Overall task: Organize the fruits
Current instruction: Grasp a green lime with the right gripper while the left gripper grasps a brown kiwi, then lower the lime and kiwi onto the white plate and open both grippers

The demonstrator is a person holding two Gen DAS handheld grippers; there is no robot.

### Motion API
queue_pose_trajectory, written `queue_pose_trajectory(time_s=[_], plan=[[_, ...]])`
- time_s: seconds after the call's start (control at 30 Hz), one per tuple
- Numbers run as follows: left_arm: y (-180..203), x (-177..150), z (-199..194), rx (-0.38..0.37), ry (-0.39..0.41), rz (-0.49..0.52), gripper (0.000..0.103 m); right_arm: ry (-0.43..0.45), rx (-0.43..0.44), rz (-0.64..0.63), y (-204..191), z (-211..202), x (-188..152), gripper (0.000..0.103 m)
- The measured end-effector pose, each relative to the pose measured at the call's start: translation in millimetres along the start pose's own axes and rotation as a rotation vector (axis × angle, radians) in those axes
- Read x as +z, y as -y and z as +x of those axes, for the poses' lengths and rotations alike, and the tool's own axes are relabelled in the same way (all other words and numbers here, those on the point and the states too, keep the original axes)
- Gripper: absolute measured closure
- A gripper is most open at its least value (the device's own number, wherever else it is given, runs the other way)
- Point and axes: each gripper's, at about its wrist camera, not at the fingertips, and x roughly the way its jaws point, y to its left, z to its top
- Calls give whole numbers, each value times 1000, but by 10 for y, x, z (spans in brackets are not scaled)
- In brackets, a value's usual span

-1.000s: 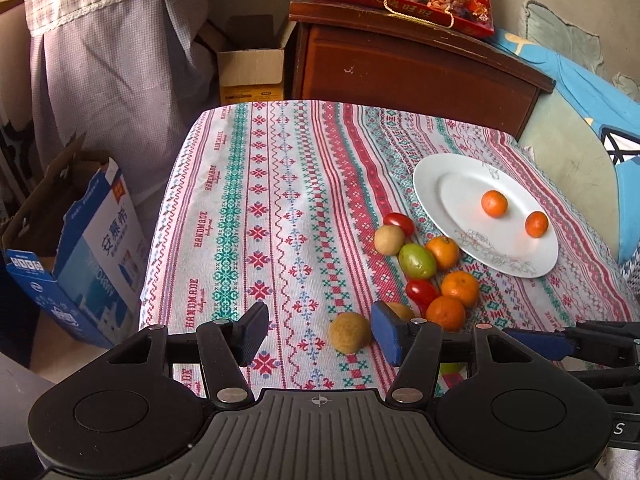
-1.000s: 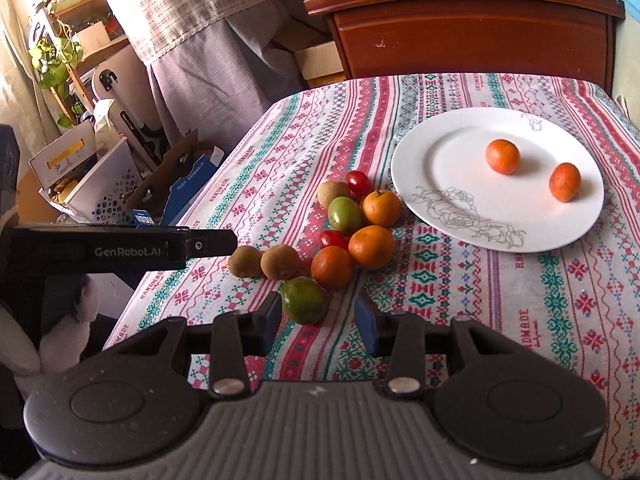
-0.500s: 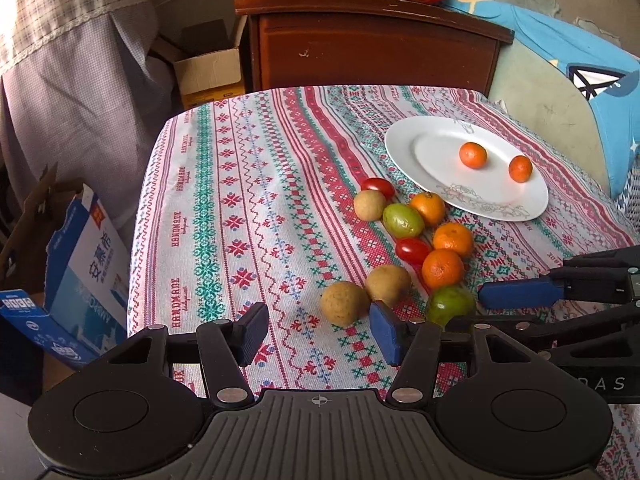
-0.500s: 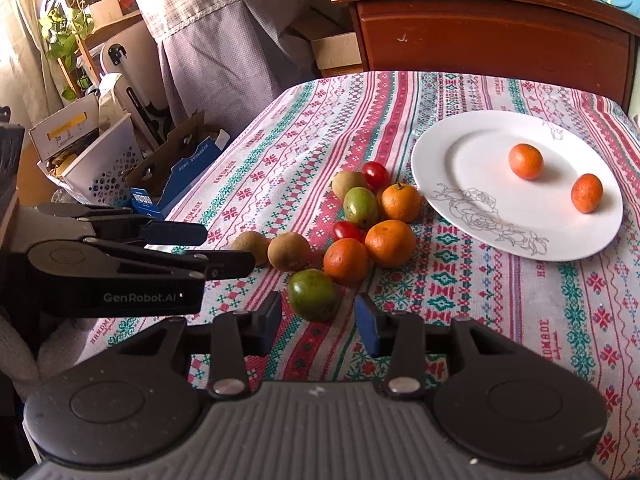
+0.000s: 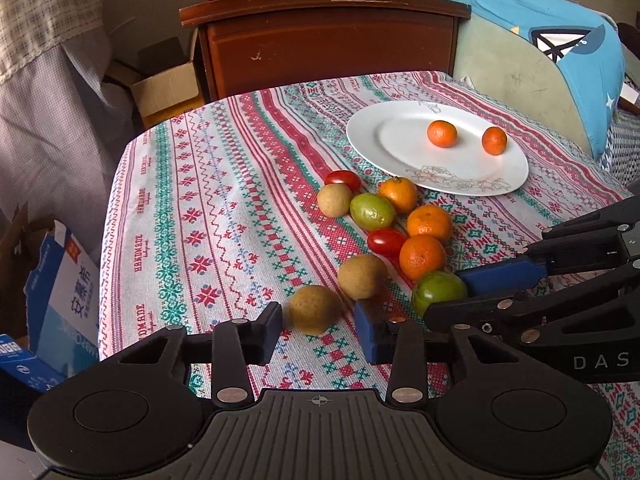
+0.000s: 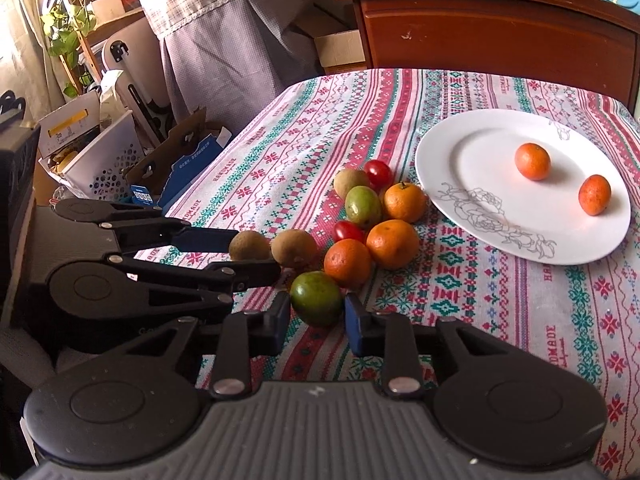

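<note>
Green fruit (image 6: 316,298) half-hidden between right gripper (image 6: 313,322) jaws

Quick fruit count: five oranges total, two sitting on the plate (image 6: 480,140) — one (image 6: 532,161) and another (image 6: 595,194) — and three off it on the cloth (image 6: 404,202), (image 6: 392,244), (image 6: 347,263). Two red cherry tomatoes (image 6: 378,172) and (image 6: 348,231). Two green fruits (image 6: 363,206) and (image 6: 316,298). Three brownish round ones (image 6: 351,182), (image 6: 294,248), (image 6: 249,245). One white plate. So twelve pieces of fruit all in.
</note>
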Motion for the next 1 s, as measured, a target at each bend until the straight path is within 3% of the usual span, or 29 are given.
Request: queue_pose_trajectory(time_s=[0.17, 0.53, 1.0], plan=[[-7, 2, -4, -5, 0, -5, 78, -2, 0, 6, 12, -7, -3, 74], [-26, 0, -83, 11, 2, -40, 79, 5, 2, 24, 47, -86, -6, 74], [-24, 227, -301, -6, 99, -140, 79, 100, 0, 72, 177, -334, 201, 74]])
